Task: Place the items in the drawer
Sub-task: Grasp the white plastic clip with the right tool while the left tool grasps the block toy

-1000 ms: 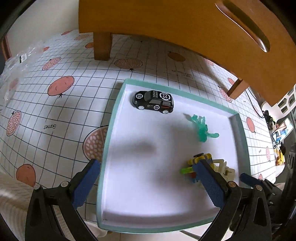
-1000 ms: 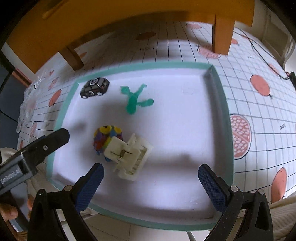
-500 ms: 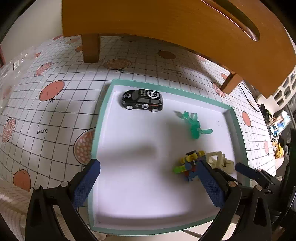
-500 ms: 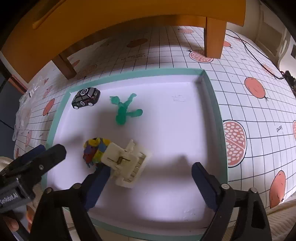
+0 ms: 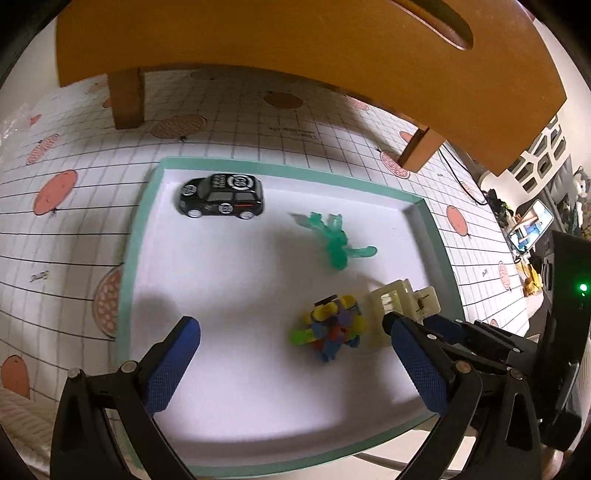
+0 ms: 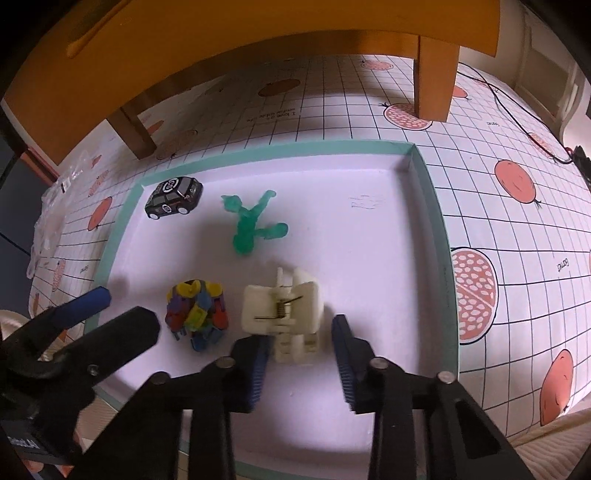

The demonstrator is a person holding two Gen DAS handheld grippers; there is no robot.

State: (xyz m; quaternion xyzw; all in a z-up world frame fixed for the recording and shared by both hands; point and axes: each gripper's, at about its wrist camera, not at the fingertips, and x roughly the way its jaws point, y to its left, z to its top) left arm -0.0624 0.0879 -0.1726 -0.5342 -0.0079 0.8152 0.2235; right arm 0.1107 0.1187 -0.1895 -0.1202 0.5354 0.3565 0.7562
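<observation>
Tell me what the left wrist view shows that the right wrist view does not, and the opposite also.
Only the left wrist view shows the left hand-held gripper from behind, open over the white tray, and a green indicator light at the right edge.

Only the right wrist view shows the right hand-held gripper open around the cream hair clip, not yet shut on it, and a clear plastic bag at the left.

Both show the black toy car, green figure, multicoloured clip bundle and wooden stand.
</observation>
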